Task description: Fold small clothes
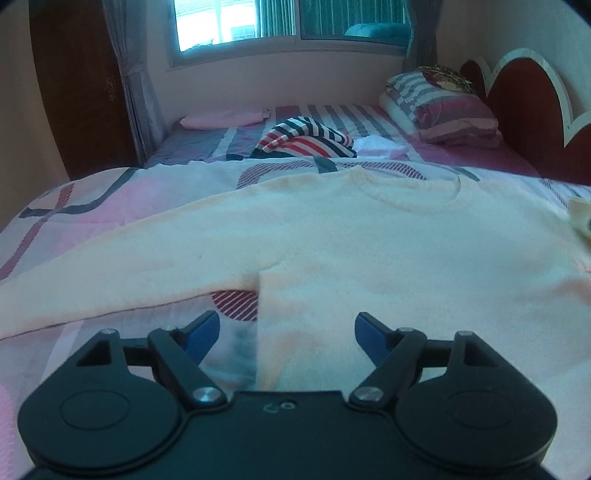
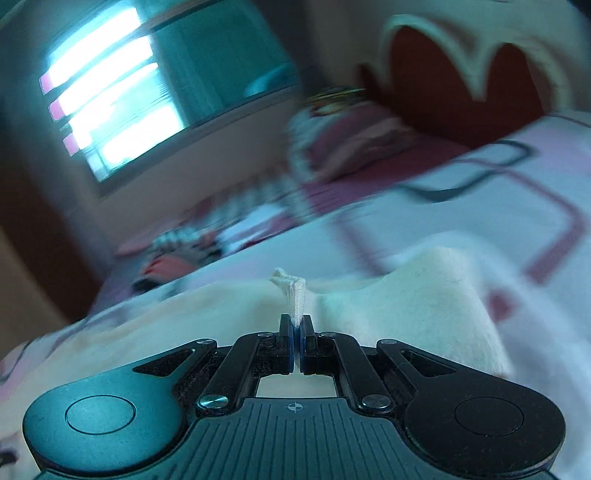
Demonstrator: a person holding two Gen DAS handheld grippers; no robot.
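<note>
A cream long-sleeved shirt (image 1: 369, 236) lies spread on the patterned bedspread (image 1: 92, 206), neckline towards the pillows, one sleeve stretched out to the left. My left gripper (image 1: 287, 325) hovers open just above the shirt's lower left side edge, with nothing pinched between its blue pads. In the right wrist view my right gripper (image 2: 296, 325) is shut on a folded cuff or edge of the cream shirt (image 2: 424, 295), which sticks up between the fingertips. The cloth trails lifted behind it. That view is motion-blurred.
A striped red, white and navy garment (image 1: 306, 142) lies crumpled beyond the shirt, with a white cloth (image 1: 380, 146) beside it and a pink folded item (image 1: 221, 120) at the back left. Striped pillows (image 1: 439, 107) rest against a dark red headboard (image 1: 524, 107). A window (image 1: 288, 22) faces the bed.
</note>
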